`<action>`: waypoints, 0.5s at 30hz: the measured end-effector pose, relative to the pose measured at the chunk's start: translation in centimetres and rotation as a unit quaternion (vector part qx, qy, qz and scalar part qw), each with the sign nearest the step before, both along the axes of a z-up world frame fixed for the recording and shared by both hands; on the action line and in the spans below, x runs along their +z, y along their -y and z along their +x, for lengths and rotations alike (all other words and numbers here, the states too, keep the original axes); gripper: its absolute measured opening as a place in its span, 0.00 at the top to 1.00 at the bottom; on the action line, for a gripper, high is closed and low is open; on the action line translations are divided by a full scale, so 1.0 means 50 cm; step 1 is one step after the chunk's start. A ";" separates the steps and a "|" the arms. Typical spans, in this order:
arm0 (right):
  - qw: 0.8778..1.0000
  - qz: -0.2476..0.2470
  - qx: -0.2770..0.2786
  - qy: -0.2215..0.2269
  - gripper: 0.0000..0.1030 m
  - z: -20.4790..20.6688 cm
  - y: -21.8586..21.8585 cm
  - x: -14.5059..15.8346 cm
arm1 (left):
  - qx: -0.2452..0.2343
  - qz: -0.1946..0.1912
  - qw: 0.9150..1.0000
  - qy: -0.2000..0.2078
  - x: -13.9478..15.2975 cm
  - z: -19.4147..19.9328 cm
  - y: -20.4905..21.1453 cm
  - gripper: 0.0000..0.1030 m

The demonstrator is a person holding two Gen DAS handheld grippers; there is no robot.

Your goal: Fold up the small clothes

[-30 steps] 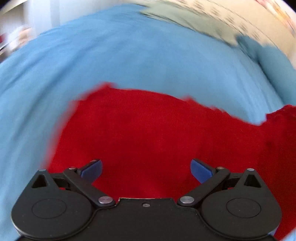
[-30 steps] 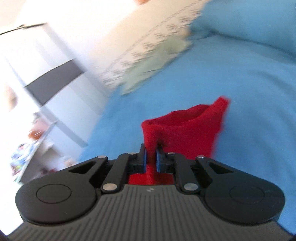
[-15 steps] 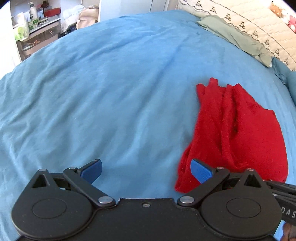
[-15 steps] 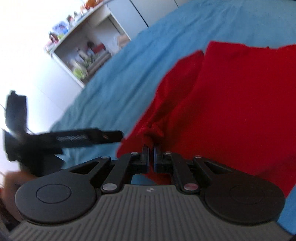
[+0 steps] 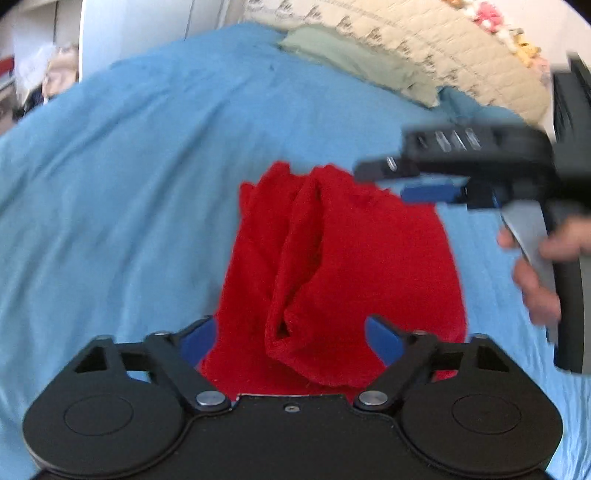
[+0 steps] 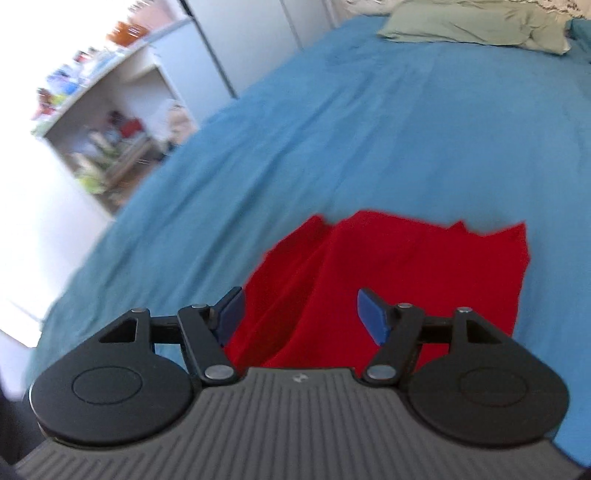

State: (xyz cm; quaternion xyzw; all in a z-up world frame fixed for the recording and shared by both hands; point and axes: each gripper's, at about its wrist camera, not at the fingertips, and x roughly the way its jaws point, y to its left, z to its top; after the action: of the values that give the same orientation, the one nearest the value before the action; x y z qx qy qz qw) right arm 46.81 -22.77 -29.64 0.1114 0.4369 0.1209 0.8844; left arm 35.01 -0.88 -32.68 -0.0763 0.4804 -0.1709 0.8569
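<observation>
Progress looks partial. From the left wrist view, the red garment (image 5: 340,266) lies on the blue bed cover (image 5: 147,177), bunched into long ridges with a loose open hem nearest the camera, not a flat neat packet. The left hand-held gripper (image 5: 291,338) hangs just over that near hem with its jaws spread wide and nothing between them. The right hand-held gripper (image 5: 432,184) shows at the far right, blurred, above the garment's far edge.

From the right wrist view, the red garment (image 6: 388,280) appears as a rough rectangle with one rumpled flap along its left side, and the right hand-held gripper (image 6: 299,317) is released, jaws apart, clear of the cloth. A green pillow (image 6: 476,22) lies well beyond.

I judge that at least one fold is laid; the ridges want smoothing and a further fold probably remains.
</observation>
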 end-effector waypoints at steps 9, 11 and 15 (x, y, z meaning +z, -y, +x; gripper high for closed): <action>0.997 -0.062 -0.022 -0.039 0.19 0.107 -0.062 -0.109 | -0.002 -0.013 1.000 -0.028 -0.054 0.017 0.025 0.42; 0.996 -0.077 -0.029 -0.046 0.19 0.120 -0.077 -0.133 | 0.000 -0.015 0.999 -0.032 -0.064 0.016 0.025 0.47; 0.991 -0.122 -0.032 -0.050 0.21 0.135 -0.123 -0.165 | 0.006 -0.021 0.999 -0.038 -0.072 0.030 0.026 0.82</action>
State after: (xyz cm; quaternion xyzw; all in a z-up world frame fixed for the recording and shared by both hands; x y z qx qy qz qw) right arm 53.57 -16.63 -37.90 0.0227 0.4881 0.0324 0.8719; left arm 36.51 -2.18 -36.29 -0.1037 0.5080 -0.1728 0.8374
